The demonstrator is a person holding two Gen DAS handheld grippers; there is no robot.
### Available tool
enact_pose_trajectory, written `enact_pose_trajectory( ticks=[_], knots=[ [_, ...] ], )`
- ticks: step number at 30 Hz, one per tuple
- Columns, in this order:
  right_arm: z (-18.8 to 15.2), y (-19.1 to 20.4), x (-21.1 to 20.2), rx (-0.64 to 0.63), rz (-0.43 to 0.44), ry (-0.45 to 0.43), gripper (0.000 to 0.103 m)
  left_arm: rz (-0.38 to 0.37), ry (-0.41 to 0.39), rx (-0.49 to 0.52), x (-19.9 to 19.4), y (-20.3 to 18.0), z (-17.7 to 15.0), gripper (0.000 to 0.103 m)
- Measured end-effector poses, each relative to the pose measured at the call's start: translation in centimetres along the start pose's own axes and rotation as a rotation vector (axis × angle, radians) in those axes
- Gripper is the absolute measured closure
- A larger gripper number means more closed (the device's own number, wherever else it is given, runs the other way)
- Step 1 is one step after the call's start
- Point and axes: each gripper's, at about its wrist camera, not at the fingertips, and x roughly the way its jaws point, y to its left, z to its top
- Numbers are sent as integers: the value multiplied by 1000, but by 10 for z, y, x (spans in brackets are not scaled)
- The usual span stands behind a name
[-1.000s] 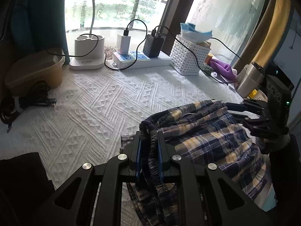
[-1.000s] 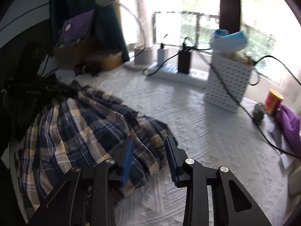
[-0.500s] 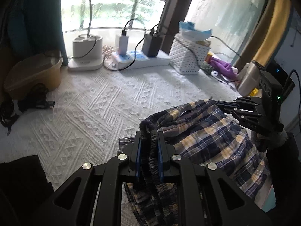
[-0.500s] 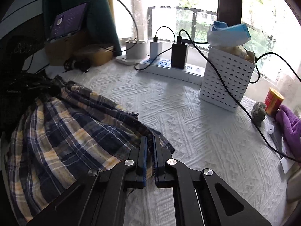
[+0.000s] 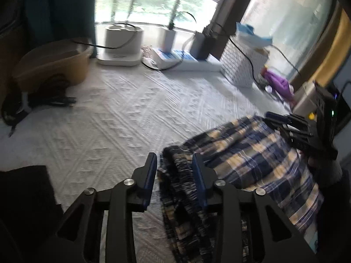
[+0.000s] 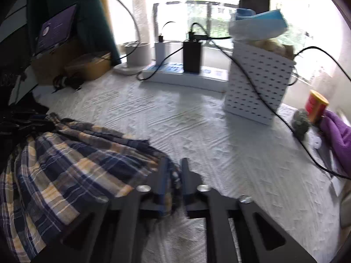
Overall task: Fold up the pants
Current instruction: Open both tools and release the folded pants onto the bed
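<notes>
The fingers [image 5: 151, 175] of the left gripper [image 5: 174, 176] are parted around the pants [image 5: 252, 153] waistband, while the right gripper [image 6: 173, 183] apparently pinches a hem, so the cloth could slip off the desk [image 5: 131, 114] edge.

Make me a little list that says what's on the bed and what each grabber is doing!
pants: plaid pants, bunched on the white cover
left gripper: open, waistband lying between its fingers
right gripper: shut on a pants edge
behind: white basket, power strip
blur: both views smeared
</notes>
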Motion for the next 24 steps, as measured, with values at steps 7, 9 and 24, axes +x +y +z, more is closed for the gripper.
enact_pose_trajectory(
  ticks=[7, 9, 24],
  knots=[
    [2, 1, -54, 44, -10, -77, 36, 38, -116, -19, -48, 0, -2, 67],
    [-2, 12, -66, 27, 1, -69, 36, 27, -149, -8, -61, -6, -4, 67],
    [-67, 70, -63, -29, -34, 92, 36, 10, 55, 59, -21, -43, -51, 58]
  ],
)
